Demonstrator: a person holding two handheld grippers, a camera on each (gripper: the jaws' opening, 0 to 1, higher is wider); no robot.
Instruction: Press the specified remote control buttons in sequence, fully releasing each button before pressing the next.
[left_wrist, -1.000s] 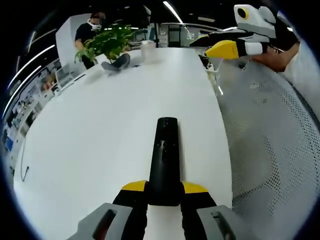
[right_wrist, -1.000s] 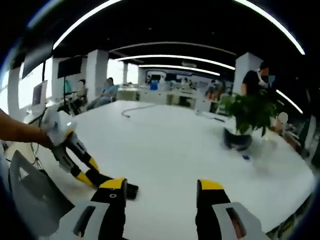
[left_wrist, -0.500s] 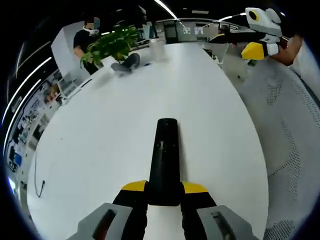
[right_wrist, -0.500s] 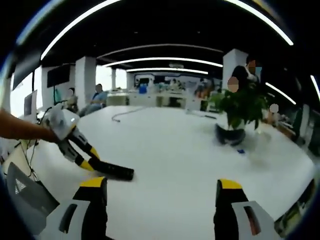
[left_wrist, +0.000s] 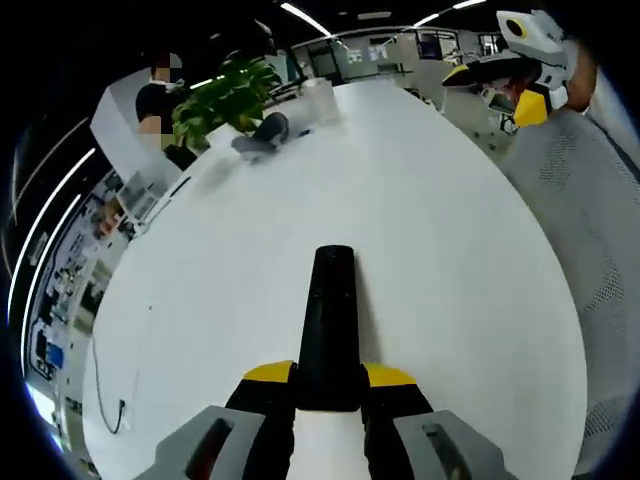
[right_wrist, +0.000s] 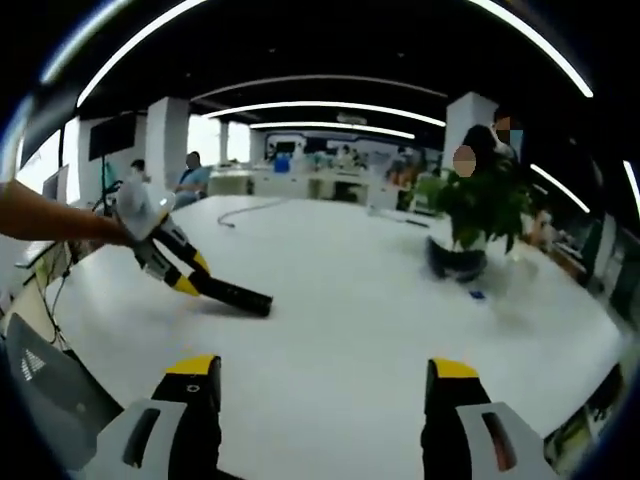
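A long black remote control points away from me in the left gripper view, its near end clamped between the yellow-tipped jaws of my left gripper. In the right gripper view the same remote hangs just above the white table, held by the left gripper coming in from the left on a person's arm. My right gripper stands open, nothing between its jaws, well back from the remote. It appears at the upper right in the left gripper view as the right gripper.
A potted green plant in a dark pot stands on the far side of the table, with a pale cylinder near it. A cable lies on the far table. A mesh chair stands at the table's edge. People sit in the background.
The left gripper has lifted and carried the remote farther over the table. The right gripper has drawn back and opened wider than a second ago.
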